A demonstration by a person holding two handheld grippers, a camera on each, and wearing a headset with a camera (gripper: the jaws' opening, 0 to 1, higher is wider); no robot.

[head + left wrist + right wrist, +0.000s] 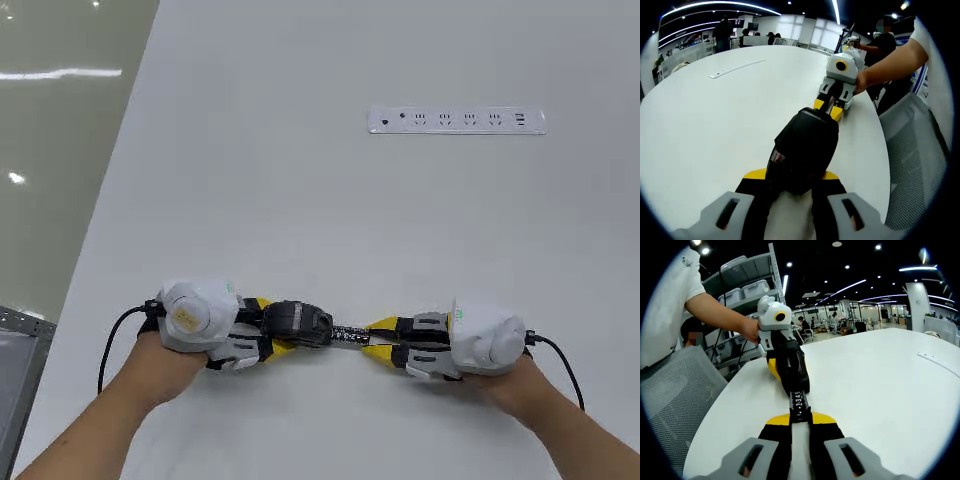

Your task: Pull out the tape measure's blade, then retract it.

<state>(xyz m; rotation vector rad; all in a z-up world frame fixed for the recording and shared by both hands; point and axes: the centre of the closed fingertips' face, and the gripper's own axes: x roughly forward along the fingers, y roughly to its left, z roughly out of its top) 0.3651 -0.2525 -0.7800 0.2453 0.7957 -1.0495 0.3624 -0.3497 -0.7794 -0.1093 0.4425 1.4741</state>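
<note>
The left gripper (792, 176) is seen in the left gripper view with its yellow-tipped jaws clamped on either side of the black tape measure (802, 147), the case being gripped at its rear end. In the head view this gripper is held by the left hand (165, 365), with the case projecting from its jaws toward the right gripper (800, 419). The right gripper's jaws are closed together on the blade (798, 399), whose printed numerals are visible just beyond the yellow tips in the right gripper view. Only a short stretch of blade is exposed between the case and those tips. The right gripper is held by the right hand (510, 385), and the two grippers are pointed at each other in one line. Everything is held low over the near part of the white table (300, 180); whether the case touches the surface cannot be told. A white power strip (457, 120) lies well apart, farther back on the table.
</note>
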